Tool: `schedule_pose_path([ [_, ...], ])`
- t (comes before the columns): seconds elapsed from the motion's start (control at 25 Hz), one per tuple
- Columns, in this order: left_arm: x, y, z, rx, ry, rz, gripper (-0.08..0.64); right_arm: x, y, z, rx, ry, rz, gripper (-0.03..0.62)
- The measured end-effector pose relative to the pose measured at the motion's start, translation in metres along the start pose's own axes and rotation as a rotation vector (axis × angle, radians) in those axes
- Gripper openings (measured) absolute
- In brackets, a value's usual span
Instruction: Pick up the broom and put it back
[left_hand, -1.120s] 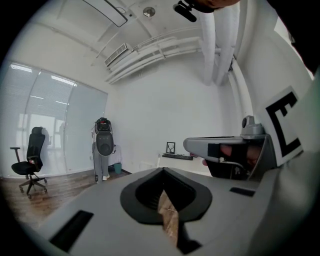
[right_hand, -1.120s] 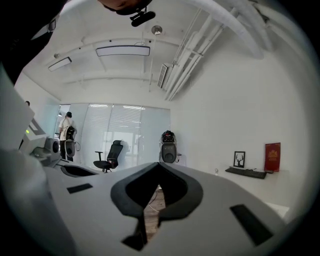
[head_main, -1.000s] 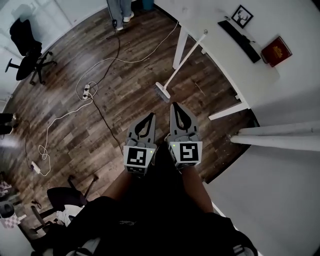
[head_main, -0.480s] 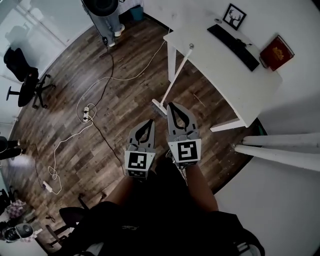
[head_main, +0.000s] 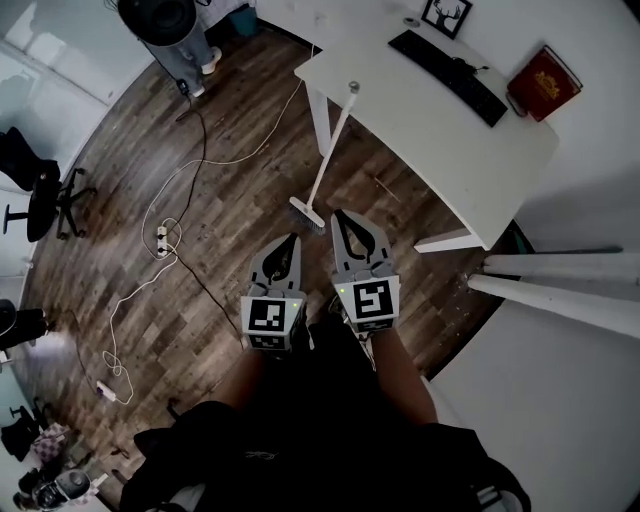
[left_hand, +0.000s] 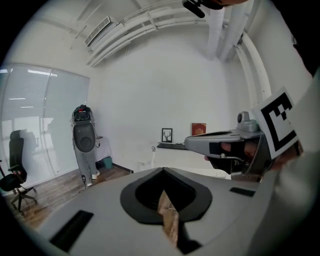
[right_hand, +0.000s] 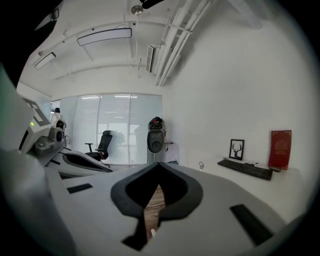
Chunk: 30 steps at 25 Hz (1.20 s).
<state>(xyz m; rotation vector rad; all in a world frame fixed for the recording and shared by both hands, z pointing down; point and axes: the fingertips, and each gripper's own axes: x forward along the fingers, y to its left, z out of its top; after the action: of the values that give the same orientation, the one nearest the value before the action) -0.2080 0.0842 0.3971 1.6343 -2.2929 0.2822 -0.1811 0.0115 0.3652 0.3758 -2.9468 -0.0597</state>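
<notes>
**Head view.** Task status: not begun, as I judge it. The broom (head_main: 328, 155) leans against the near-left edge of the white desk (head_main: 430, 120), with its head on the wood floor and its handle top at the desk edge. The left gripper (head_main: 290, 240) and right gripper (head_main: 342, 214) are side by side just near of the broom head. The right tip is nearly at the bristles, but I cannot see any contact. Both claws taper to a closed point and neither holds anything. Left to do: part a claw, take the handle, lift it and carry it to its place. No view shows where that place is.

Surroundings: a keyboard (head_main: 447, 62), a red book (head_main: 545, 82) and a framed picture (head_main: 446, 14) are on the desk. A white cable (head_main: 205, 160) trails across the floor on the left, well clear of the broom. An office chair (head_main: 45, 190) is at far left, and a person's legs (head_main: 197, 50) are at the far end. White pipes (head_main: 560, 285) run along the right. The desk leg just beside the handle is the likeliest snag.

**Left gripper view.** The jaws are pressed together with nothing between them. Only a sliver of floor shows at the seam. The right gripper sits at the right of this view, with the desk far beyond.

**Right gripper view.** The jaws are together and empty, with a thin strip of floor between them. The keyboard and book are on the far right. The broom head is not visible here.
</notes>
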Motion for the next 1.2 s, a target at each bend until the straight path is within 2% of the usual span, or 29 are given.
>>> schedule_pose_path([
  [0.12, 0.017, 0.009, -0.009, 0.021, 0.017, -0.012, -0.002, 0.008, -0.007, -0.008, 0.006, 0.022, -0.025, 0.021],
  [0.24, 0.041, 0.015, -0.009, 0.03, 0.021, -0.053, -0.002, 0.02, -0.018, -0.015, 0.04, 0.042, -0.065, 0.021],
  [0.64, 0.124, 0.045, -0.002, 0.061, 0.076, -0.192, -0.002, 0.083, -0.059, -0.03, 0.029, 0.131, -0.172, 0.021],
  [1.0, 0.179, 0.073, -0.037, 0.071, 0.181, -0.28, -0.002, 0.127, -0.062, -0.076, 0.141, 0.212, -0.225, 0.021],
  [1.2, 0.215, 0.087, -0.054, 0.09, 0.212, -0.331, -0.002, 0.145, -0.062, -0.102, 0.19, 0.282, -0.271, 0.021],
])
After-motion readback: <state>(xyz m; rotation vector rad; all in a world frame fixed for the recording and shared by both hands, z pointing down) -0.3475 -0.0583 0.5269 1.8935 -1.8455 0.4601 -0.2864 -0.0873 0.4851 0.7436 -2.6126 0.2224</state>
